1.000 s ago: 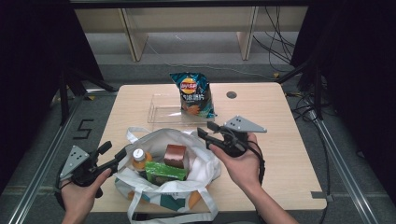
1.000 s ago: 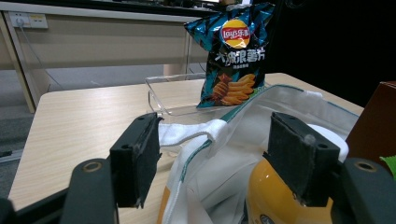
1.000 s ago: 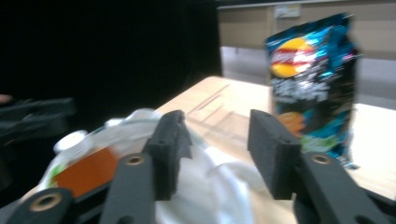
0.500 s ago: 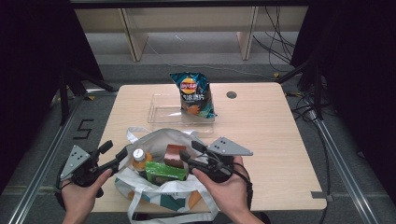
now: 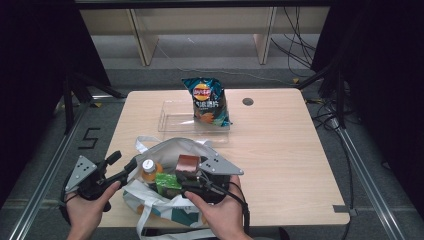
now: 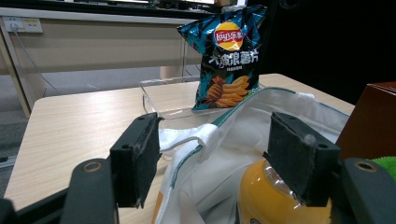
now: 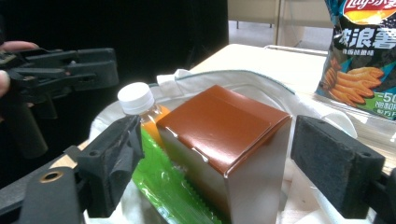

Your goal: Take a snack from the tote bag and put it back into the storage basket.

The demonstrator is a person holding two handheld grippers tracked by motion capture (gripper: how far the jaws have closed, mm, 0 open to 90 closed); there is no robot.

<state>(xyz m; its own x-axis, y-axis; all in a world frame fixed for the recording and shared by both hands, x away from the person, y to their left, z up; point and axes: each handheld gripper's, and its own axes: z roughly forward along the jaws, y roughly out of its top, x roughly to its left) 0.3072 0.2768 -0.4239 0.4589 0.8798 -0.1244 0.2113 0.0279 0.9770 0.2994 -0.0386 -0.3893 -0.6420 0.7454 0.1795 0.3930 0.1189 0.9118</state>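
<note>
Spanning most of the high view, the wooden table point(image 5: 280, 150) carries a white tote bag point(image 5: 165, 150) at its near edge, with a clear plastic tray point(image 5: 175, 116) beyond it and a blue bag of chips point(image 5: 206, 101) standing upright in that tray. Inside the tote stand a brown carton point(image 7: 224, 135), a green packet point(image 7: 163, 182) lying beside it and an orange-drink bottle point(image 7: 137, 105) with a white cap.

The right gripper point(image 7: 219, 163) has just been opening its jaws; they now stand wide apart on either side of the carton, pads clear of both faces. The carton sits upright in the middle of the tote, long axis vertical, its glossy brown top facing up and one corner edge turned toward the right gripper's camera.

The left gripper point(image 6: 219, 158) has its jaws spread too — the tote's rim and white handle run between them, with no pad pressing that I can make out.

The likely trouble is in the closing: since the carton is turned corner-on, the pads may meet an edge rather than two flat faces, and the box could twist or slip out. The green packet lies against its base and could get pinched along with it. With the rim unheld, the soft tote may also drag upward with the carton.
</note>
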